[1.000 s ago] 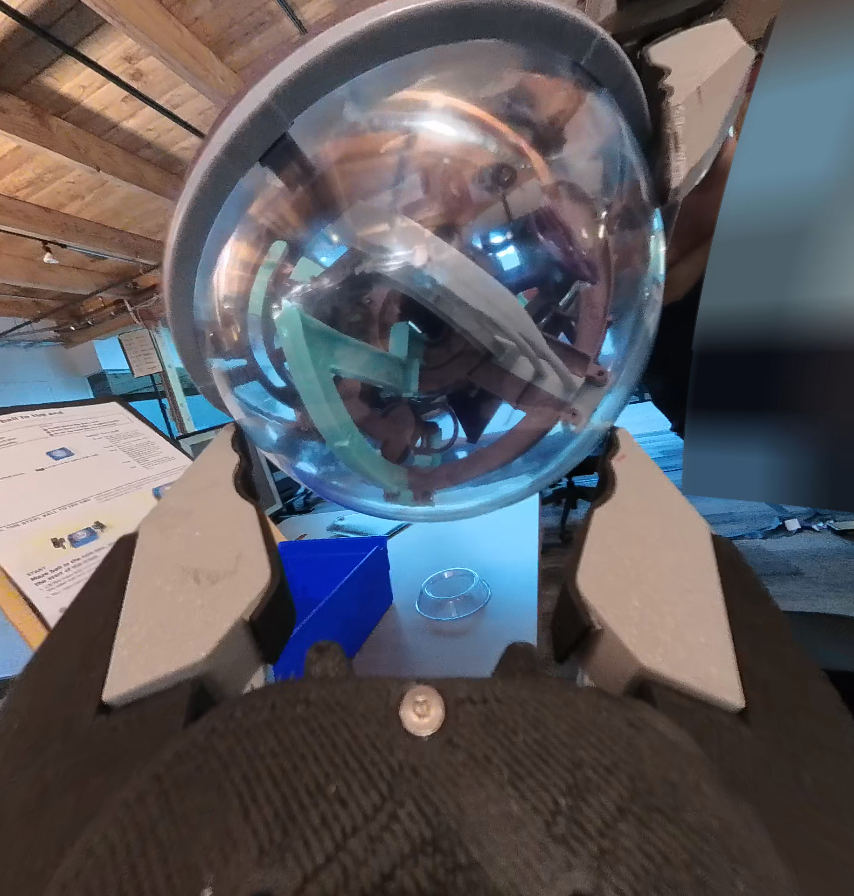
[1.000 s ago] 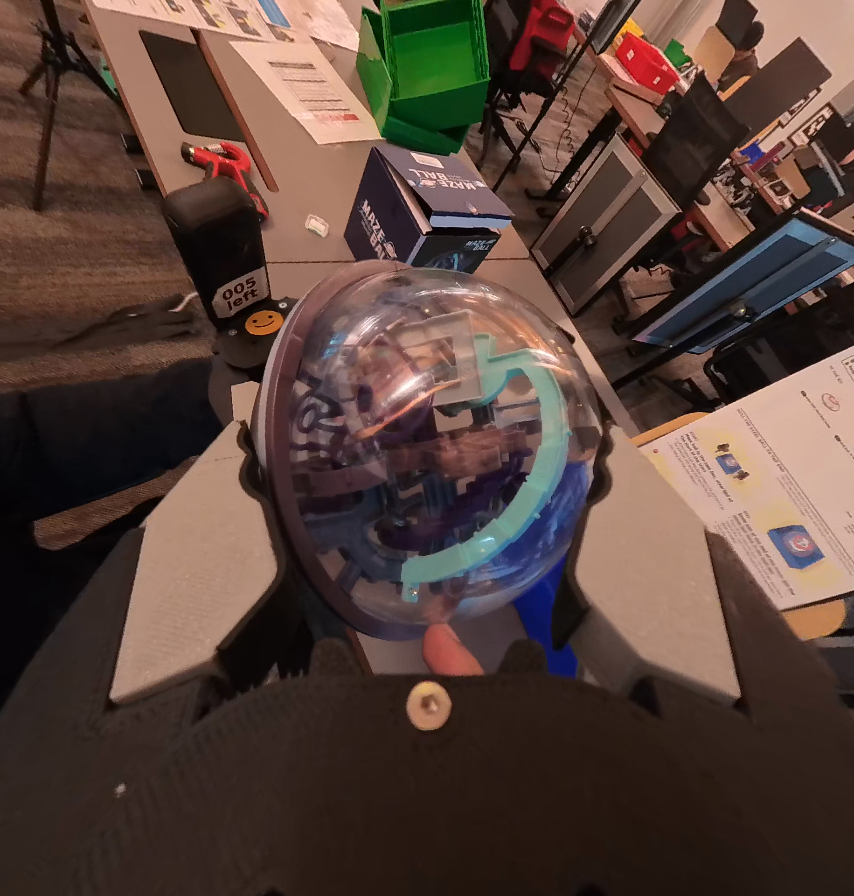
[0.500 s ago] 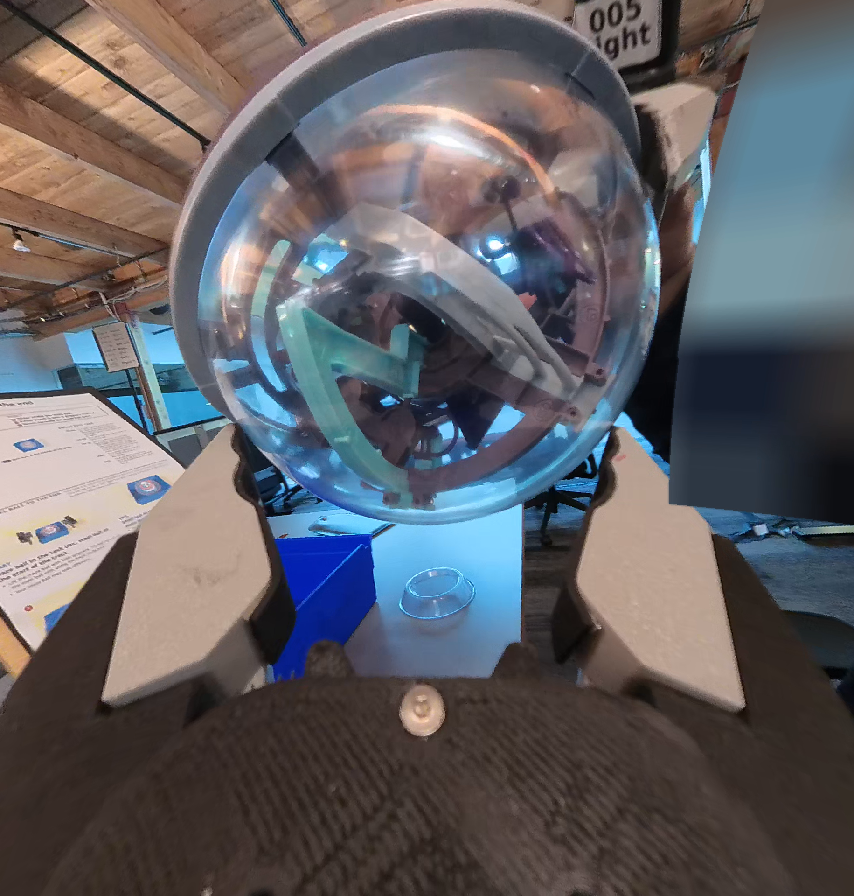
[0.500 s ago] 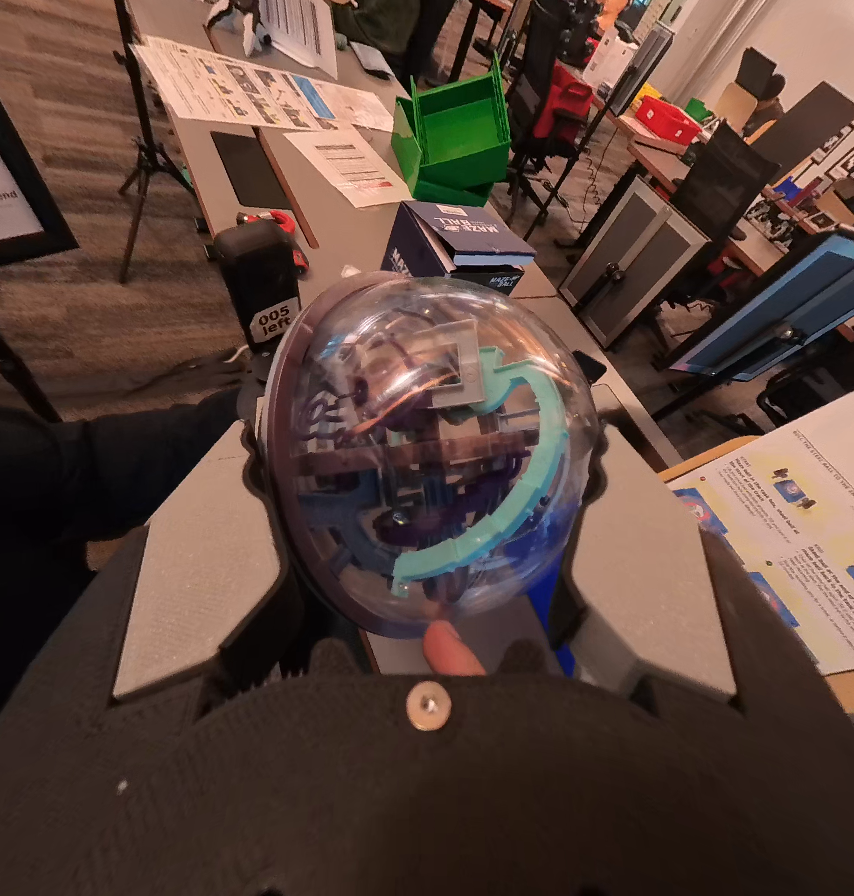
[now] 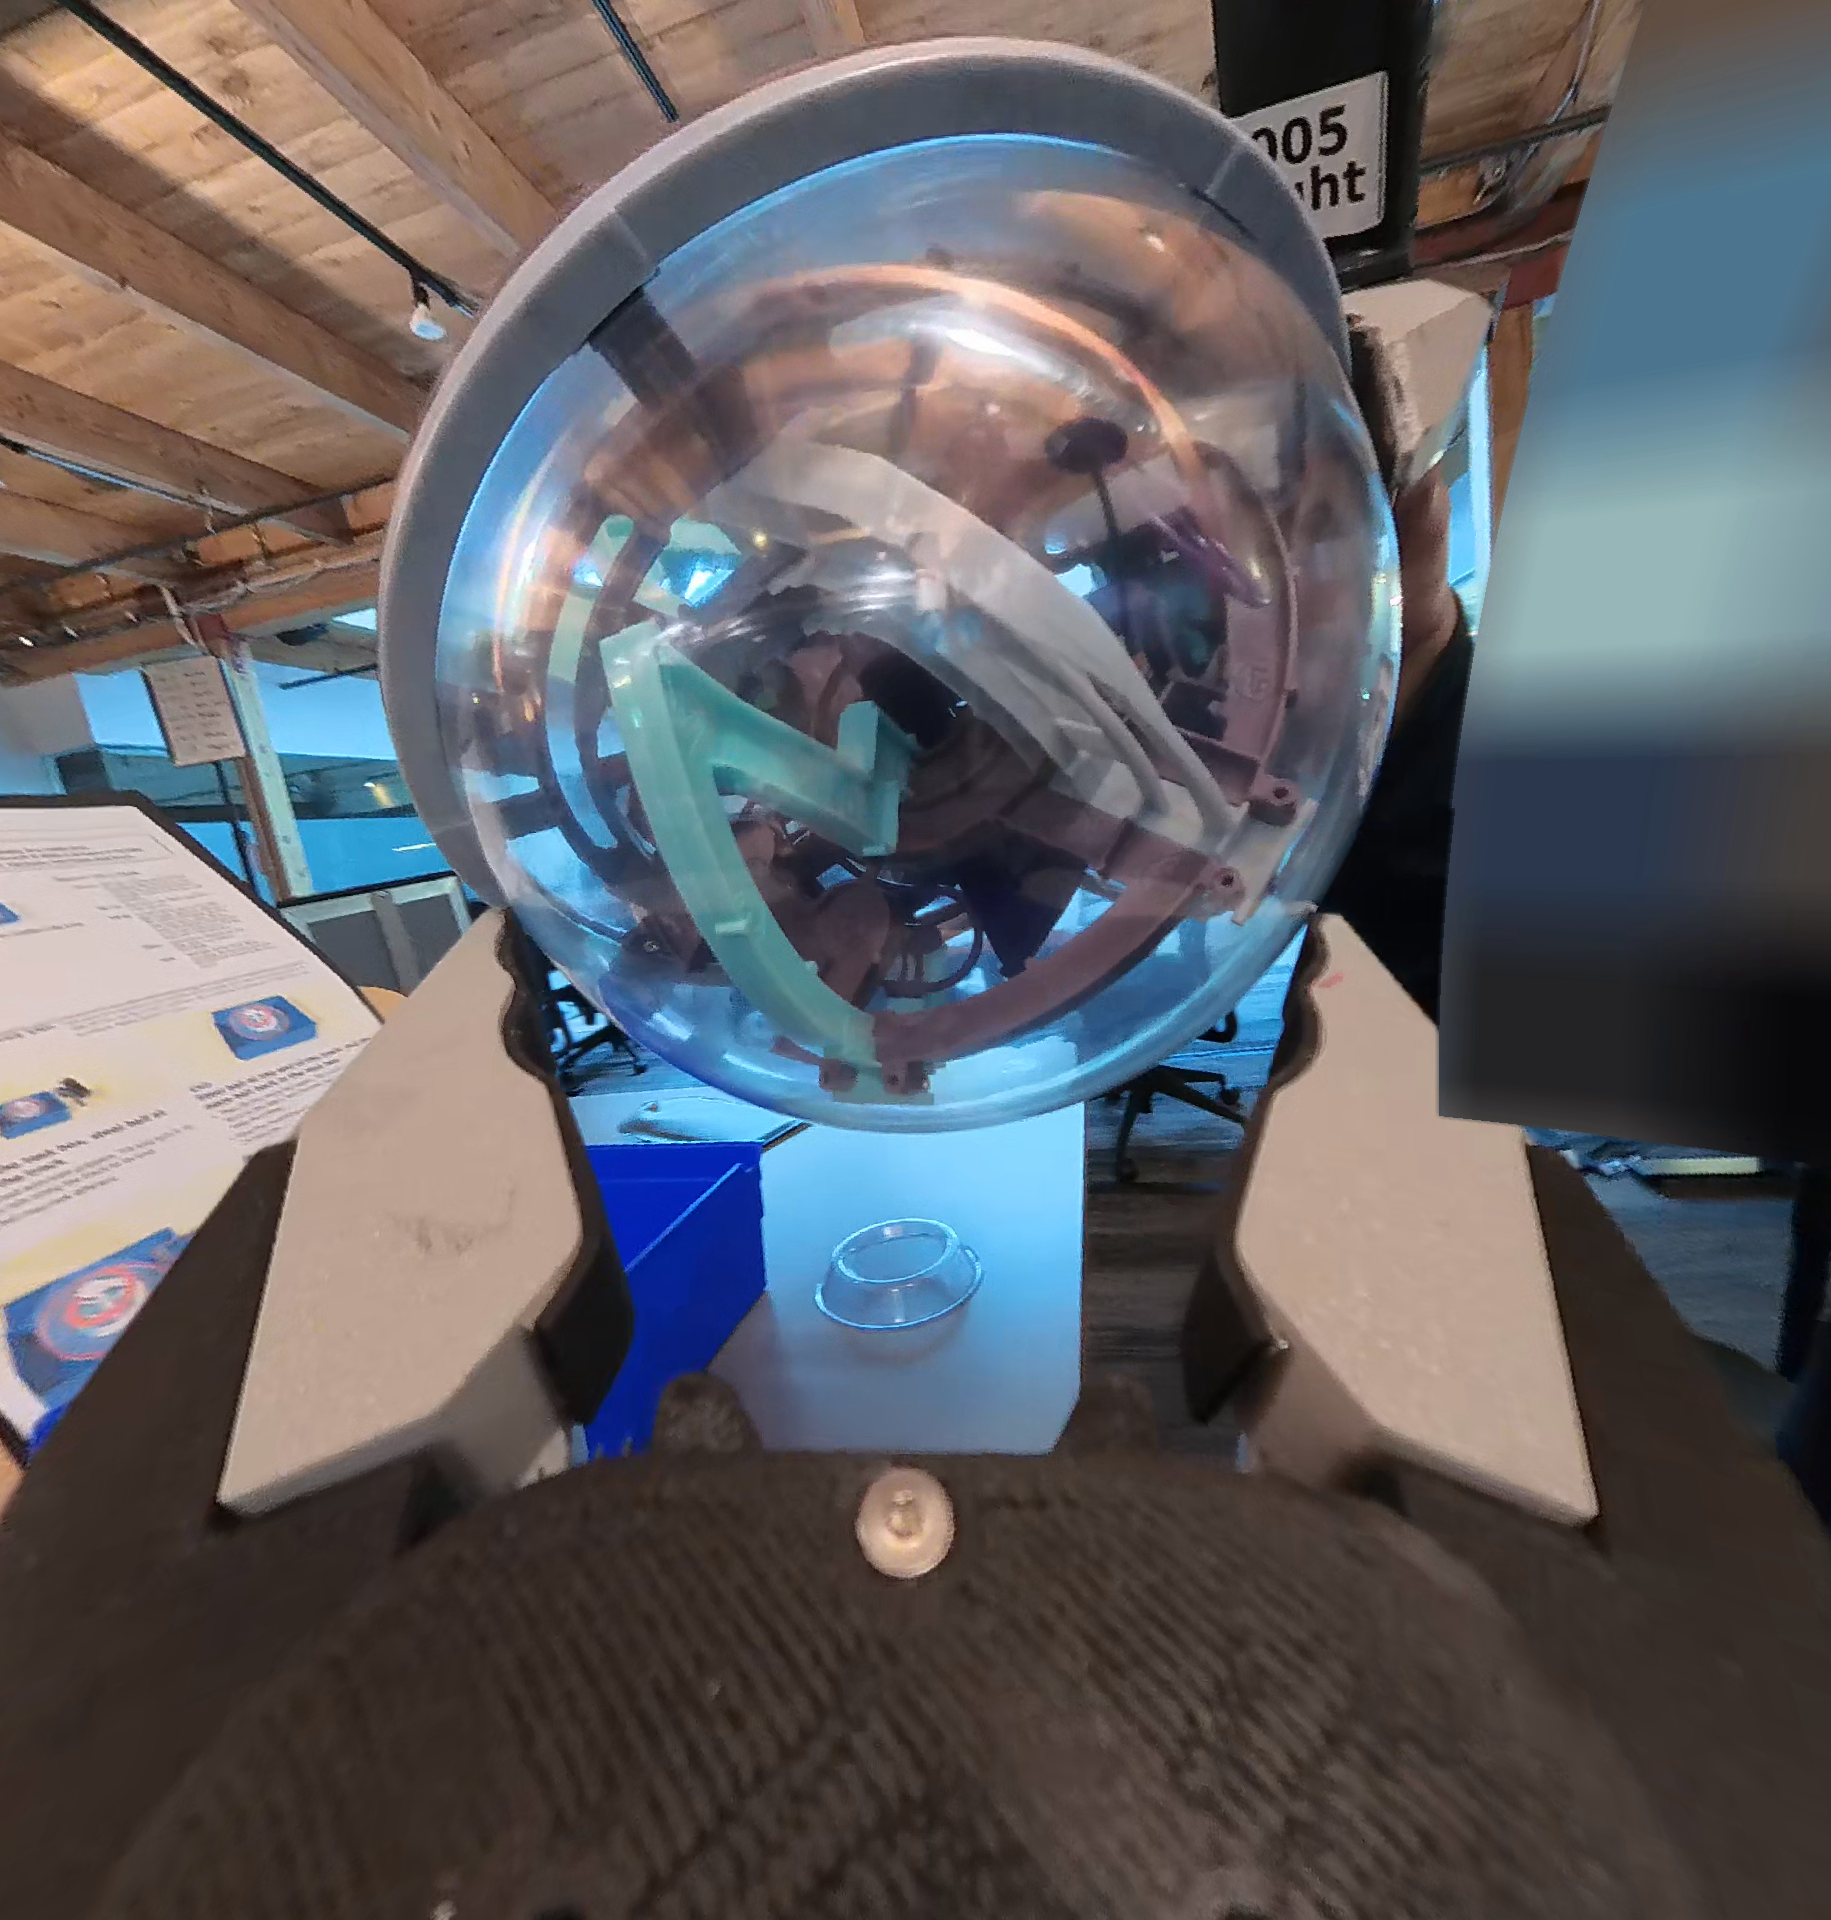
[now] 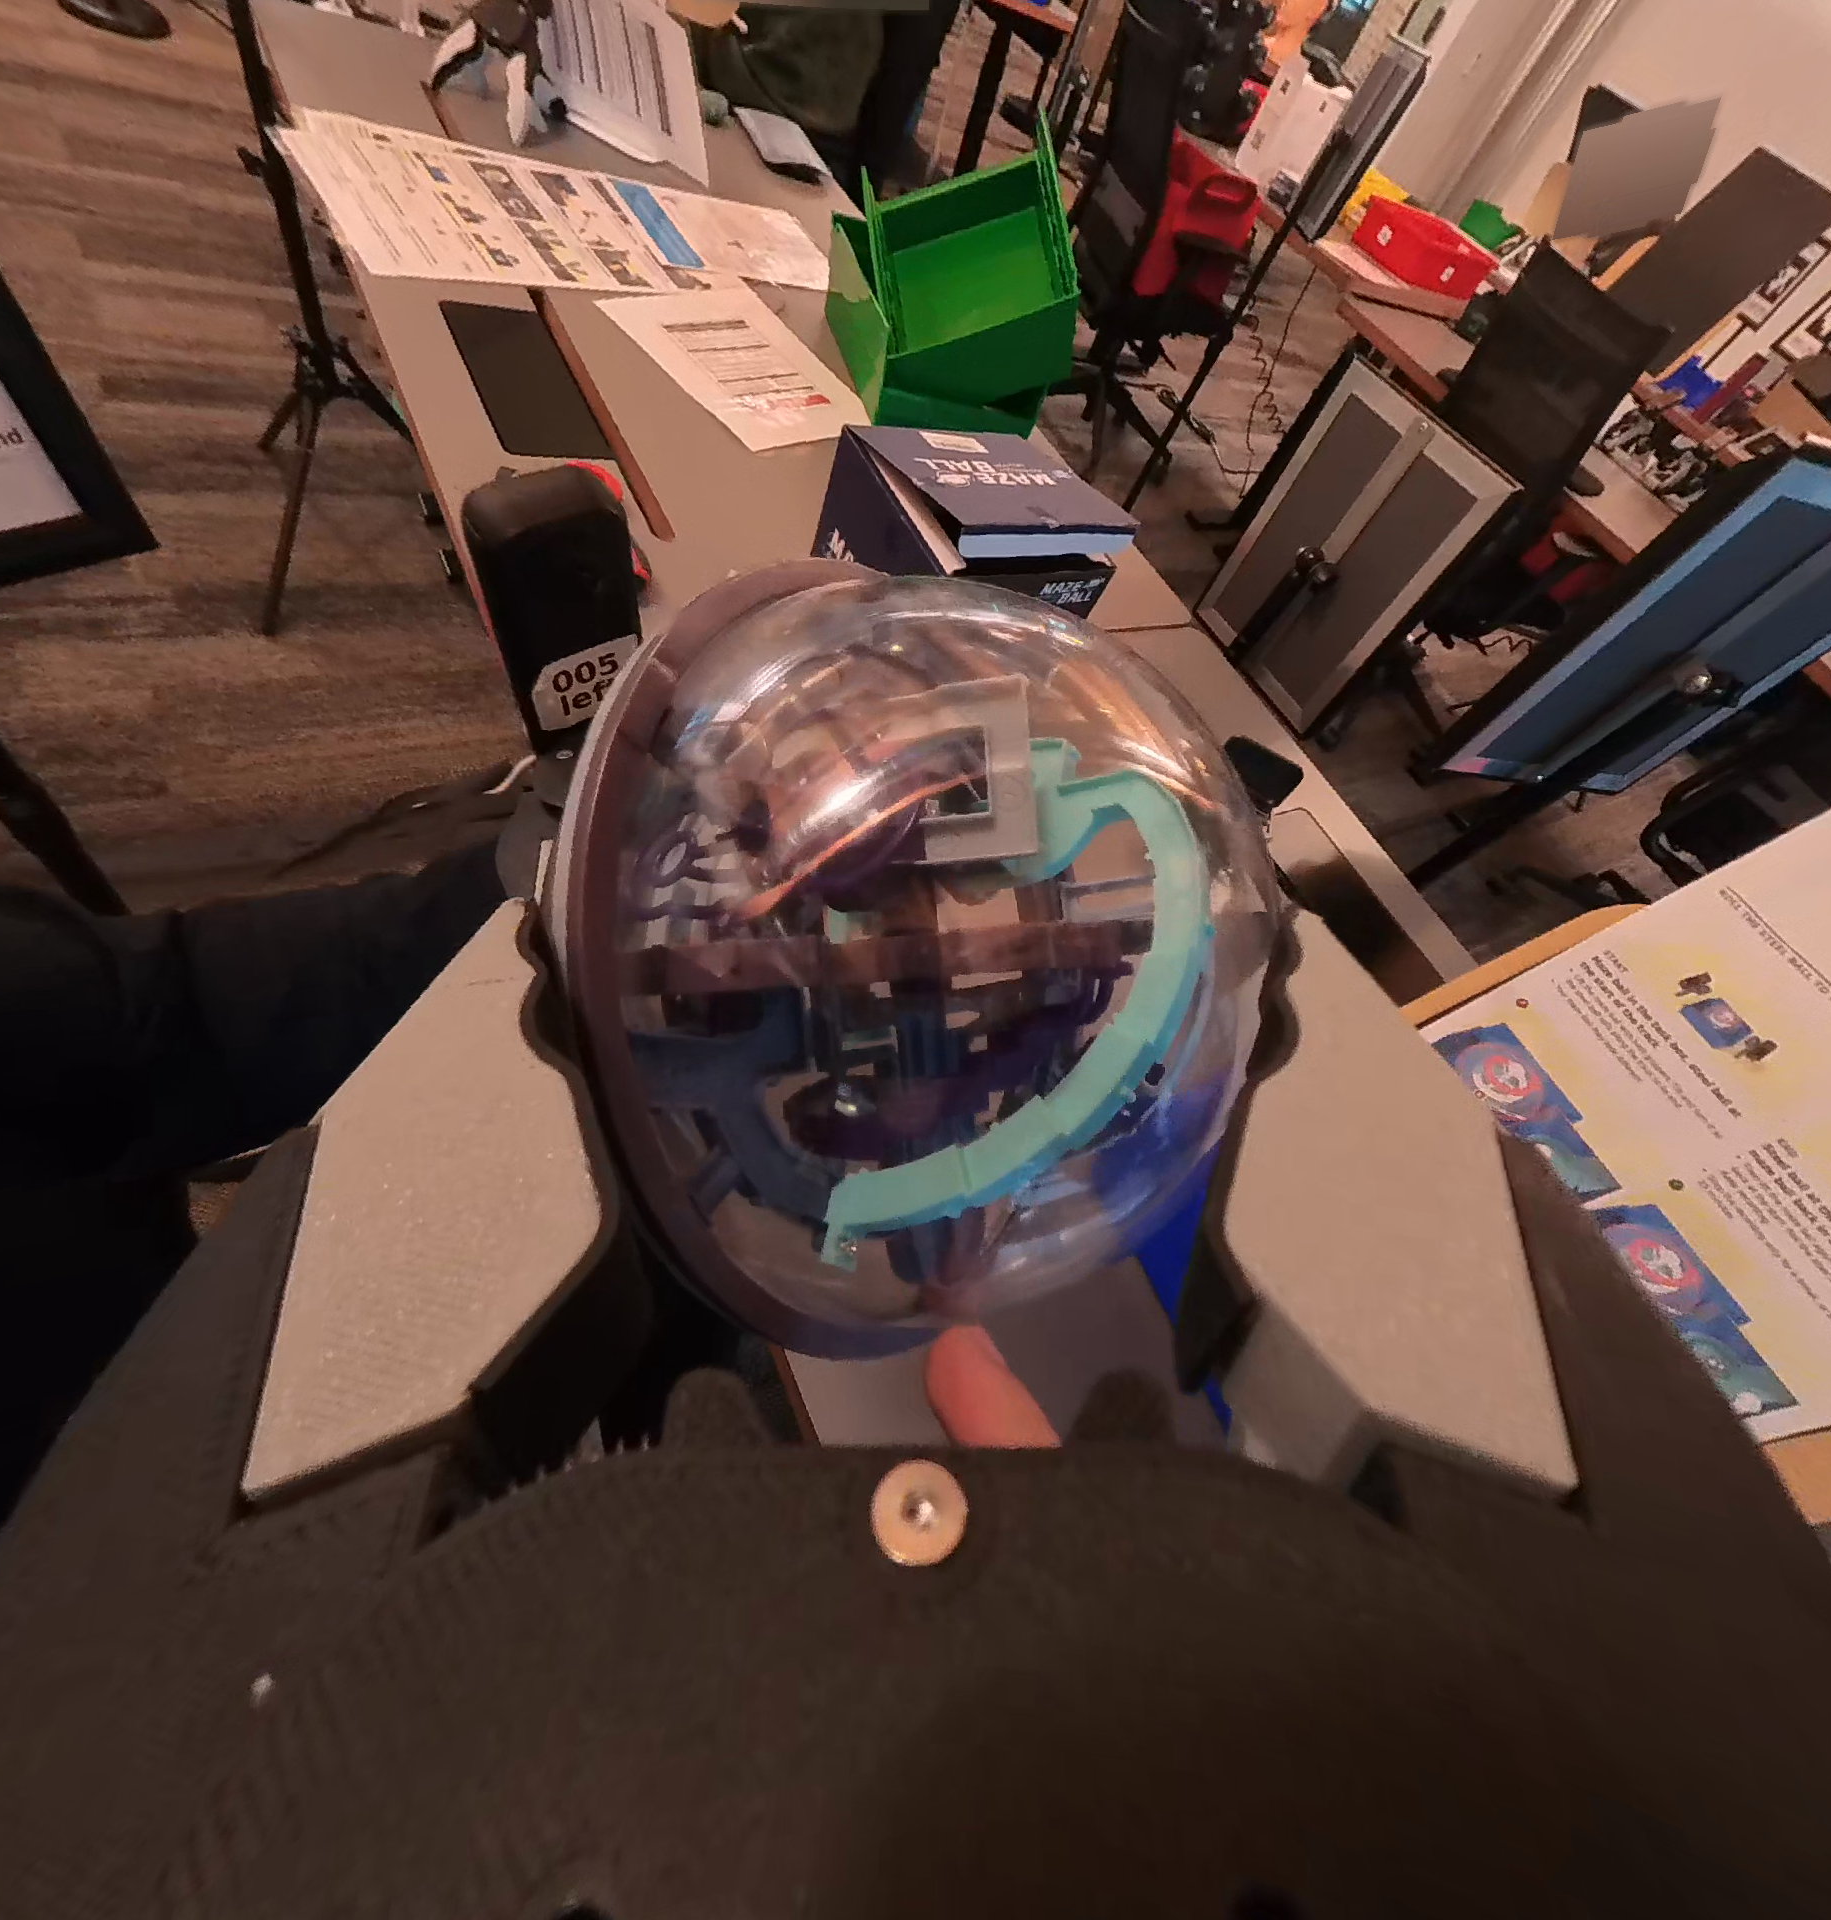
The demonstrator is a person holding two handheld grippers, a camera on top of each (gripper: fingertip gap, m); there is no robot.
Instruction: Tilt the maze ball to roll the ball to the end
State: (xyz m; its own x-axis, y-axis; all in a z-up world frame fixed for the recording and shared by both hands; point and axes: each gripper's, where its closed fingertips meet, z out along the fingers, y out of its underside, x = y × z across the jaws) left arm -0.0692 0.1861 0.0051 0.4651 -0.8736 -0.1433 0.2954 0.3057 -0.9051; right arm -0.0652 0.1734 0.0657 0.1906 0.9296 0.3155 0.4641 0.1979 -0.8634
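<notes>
Step in hand: the tilting itself, by my reading. The maze ball (image 5: pixel 890 644) is held up in the air between the two grippers, well above the surface, and fills the centre of both wrist views.
Left gripper (image 5: pixel 906 997): fingers spread wide, each pressed against the lower flanks of the clear sphere, so it is clamped on the maze ball from one side.
Right gripper (image 6: pixel 906 987): likewise spread wide and clamped on the maze ball's opposite half; a fingertip (image 6: pixel 978 1387) shows just under the sphere at lower centre.
Maze ball detail: a grey ring (image 5: pixel 495 416) runs round its equator; inside are teal (image 6: pixel 1098 1091), grey and purple tracks.
Small steel ball: a small shiny bead (image 6: pixel 845 1099) low in the right wrist view may be it; I cannot say for sure, nor how far along the track it is.
Next move: probably a small, slow joint rotation of both grippers, keeping the squeeze even so the sphere does not slip.
Surface: a grey surface (image 6: pixel 1337 883) below; it carries a dark blue box (image 6: pixel 968 520), a green bin (image 6: pixel 958 301) and printed sheets (image 6: pixel 537 213); a blue bin (image 5: pixel 682 1236) and a clear ring stand (image 5: pixel 898 1288) sit at lower centre of the left wrist view.
Room: wooden beam ceiling (image 5: pixel 215 260), office chairs and monitors beyond.
</notes>
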